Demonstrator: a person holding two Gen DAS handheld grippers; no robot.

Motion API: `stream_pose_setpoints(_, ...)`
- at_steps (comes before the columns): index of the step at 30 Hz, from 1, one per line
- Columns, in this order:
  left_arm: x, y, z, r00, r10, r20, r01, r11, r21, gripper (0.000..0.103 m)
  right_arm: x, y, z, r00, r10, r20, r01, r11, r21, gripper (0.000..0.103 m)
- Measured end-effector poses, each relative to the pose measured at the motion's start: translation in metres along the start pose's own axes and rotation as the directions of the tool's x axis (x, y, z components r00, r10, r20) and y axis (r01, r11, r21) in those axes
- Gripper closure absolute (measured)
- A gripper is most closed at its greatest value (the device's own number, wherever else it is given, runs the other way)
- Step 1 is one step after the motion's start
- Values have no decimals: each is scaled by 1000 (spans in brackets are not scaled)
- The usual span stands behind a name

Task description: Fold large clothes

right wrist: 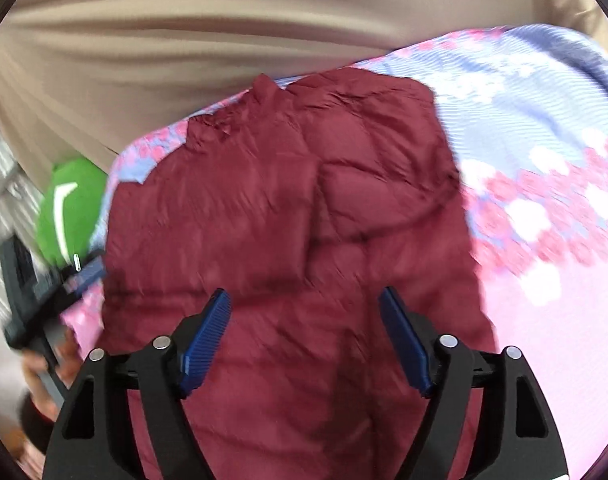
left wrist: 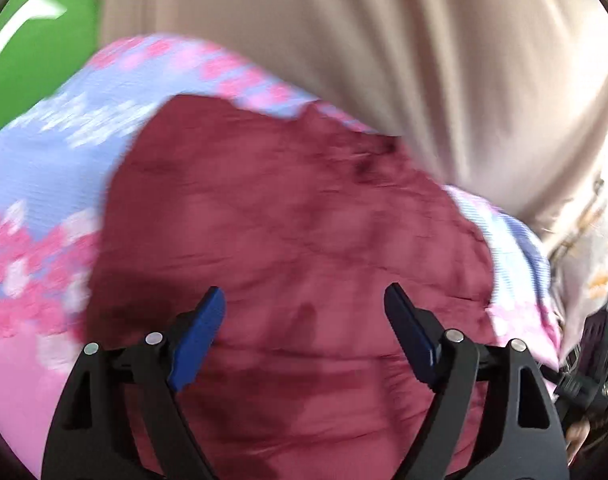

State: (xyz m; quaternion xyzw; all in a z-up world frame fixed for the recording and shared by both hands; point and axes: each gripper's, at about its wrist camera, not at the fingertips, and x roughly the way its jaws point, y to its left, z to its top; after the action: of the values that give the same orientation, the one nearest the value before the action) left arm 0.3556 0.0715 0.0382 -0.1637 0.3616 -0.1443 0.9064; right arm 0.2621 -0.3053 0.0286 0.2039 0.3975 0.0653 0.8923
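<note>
Maroon quilted fabric: one large padded jacket (right wrist: pixel 288 216), lying flat on a bed cover (right wrist: pixel 543 184) printed in pink and pale-blue blossoms. It takes up the middle of the cover, its far end close to the cover's far edge, where a beige curtain (right wrist: pixel 184 40) hangs behind. A panel, seemingly a sleeve, lies across the body with a seam running down the centre. Judged: the garment is partly folded and laid out flat so that the next fold can be taken from its near end.

Left gripper (left wrist: pixel 304 308): blue pads apart, nothing between them, held above the jacket's near portion. Judged: poised to take a fresh hold, not gripping.

Right gripper (right wrist: pixel 304 312): blue pads likewise spread wide and empty, also over the near part of the jacket. In the right wrist view the other tool shows, blurred, off the cover's left edge, carried by a hand (right wrist: pixel 48 360).

Green object (left wrist: pixel 36 52): rounded, with a white curved mark, beyond the cover's far-left corner; use unknown.

Dark equipment and cable (left wrist: pixel 583 372): off the cover's right edge, unidentified.

Writing, brands, labels: none readable. The white mark on the green object is a shape, not legible text; both views are blurred.
</note>
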Motion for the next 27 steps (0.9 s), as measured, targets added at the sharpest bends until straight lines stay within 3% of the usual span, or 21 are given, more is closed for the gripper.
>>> stream_pose_setpoints(3, 1, 46, -4, 999, 5, -45, -11, 991, -132, 24, 32, 5, 20, 998, -42, -53, 43, 999, 8, 28)
stream_pose_setpoints(4, 3, 65, -8, 998, -18, -60, 5, 978, -209, 24, 40, 4, 22, 996, -49, -68, 50, 999, 17, 28)
stream_pose_setpoints(7, 6, 88, -18, 995, -91, -51, 69, 944, -323, 24, 68, 7, 24, 991, -69, -114, 72, 997, 23, 32)
stream_pose_setpoints(8, 6, 93, -18, 994, -103, -45, 81, 936, -342, 24, 74, 7, 22, 989, -82, -123, 86, 996, 23, 40)
stream_pose_setpoints(10, 6, 98, -14, 995, -90, -35, 72, 933, -352, 27, 81, 15, 22, 987, -95, -129, 96, 995, 0, 87)
stream_pose_setpoints(11, 6, 100, -11, 997, -66, -30, 51, 937, -346, 31, 78, 24, 26, 987, -114, -109, 111, 993, -38, 98)
stream_pose_setpoints(12, 6, 102, -8, 998, -50, -26, 38, 939, -341, 36, 75, 30, 30, 989, -123, -88, 118, 991, -60, 98)
stream_pose_setpoints(15, 9, 100, 7, 1000, -1, -4, 0, 947, -321, 53, 37, 71, 51, 987, -139, 85, 153, 969, -192, 99)
stream_pose_setpoints(16, 13, 94, 9, 1000, 17, -7, -18, 951, -309, 57, 19, 88, 60, 981, -111, 161, 149, 959, -242, 99)
stream_pose_setpoints(18, 20, 90, 13, 998, 63, -23, -67, 956, -287, 80, -9, 107, 72, 964, -58, 259, 135, 947, -292, 99)
stream_pose_setpoints(21, 30, 86, 11, 985, 167, -31, -170, 959, -227, 89, -31, 109, 86, 929, -22, 369, 143, 941, -306, 99)
stream_pose_setpoints(24, 40, 83, 1, 979, 201, -36, -204, 960, -193, 89, -4, 68, 90, 938, -112, 327, 191, 956, -222, 99)
stream_pose_setpoints(26, 43, 81, -3, 975, 221, -25, -222, 961, -164, 89, 49, 25, 85, 956, -228, 183, 257, 954, -155, 99)
stream_pose_setpoints(27, 44, 79, -4, 972, 234, -21, -234, 961, -147, 89, 68, 11, 81, 961, -249, 120, 264, 955, -134, 99)
